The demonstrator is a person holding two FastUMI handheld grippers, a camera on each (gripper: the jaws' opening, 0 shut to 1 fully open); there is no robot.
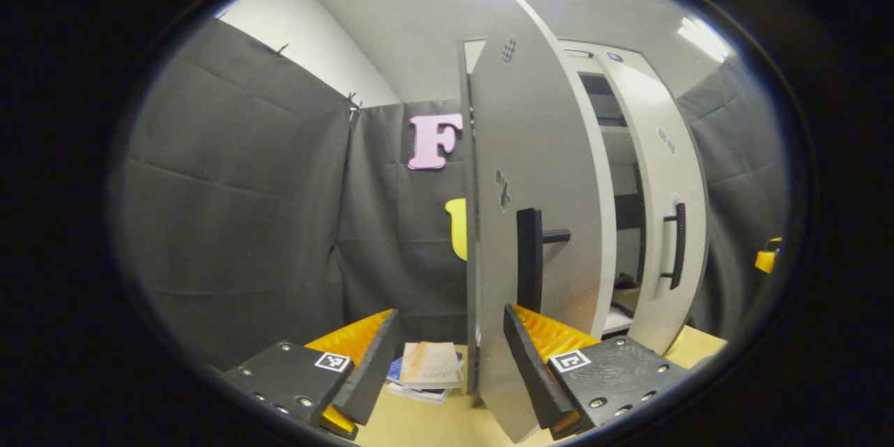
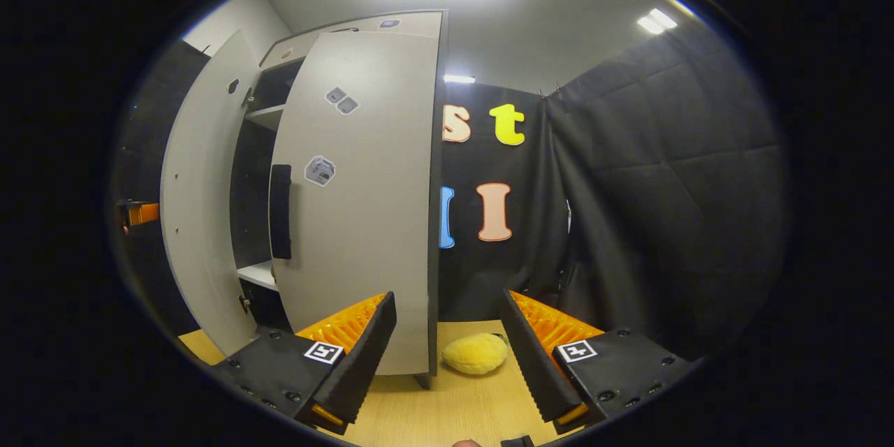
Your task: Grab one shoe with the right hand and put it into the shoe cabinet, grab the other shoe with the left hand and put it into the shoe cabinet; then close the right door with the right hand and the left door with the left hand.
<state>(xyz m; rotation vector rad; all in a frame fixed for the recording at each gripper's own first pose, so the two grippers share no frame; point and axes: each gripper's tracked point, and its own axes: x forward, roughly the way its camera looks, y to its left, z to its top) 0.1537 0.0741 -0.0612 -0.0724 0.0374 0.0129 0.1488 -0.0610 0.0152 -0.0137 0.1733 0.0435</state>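
Observation:
The tall grey shoe cabinet (image 1: 632,154) stands ahead. Its left door (image 1: 531,174) swings out towards me, black handle (image 1: 531,265) close above my right-hand finger. My left gripper (image 1: 447,363) is open and holds nothing; the door's lower edge stands just inside that finger. The right door (image 2: 363,209) is ajar, nearly shut, with its handle (image 2: 281,209) to the left of my right gripper (image 2: 447,356), which is open with nothing in it. A dark shape (image 1: 624,284) lies on a low shelf inside; whether it is a shoe I cannot tell.
A small stack of books (image 1: 429,370) lies on the wooden floor (image 1: 419,426) left of the cabinet. A yellow plush lump (image 2: 476,353) sits at the cabinet's right foot. Black cloth walls close in on both sides.

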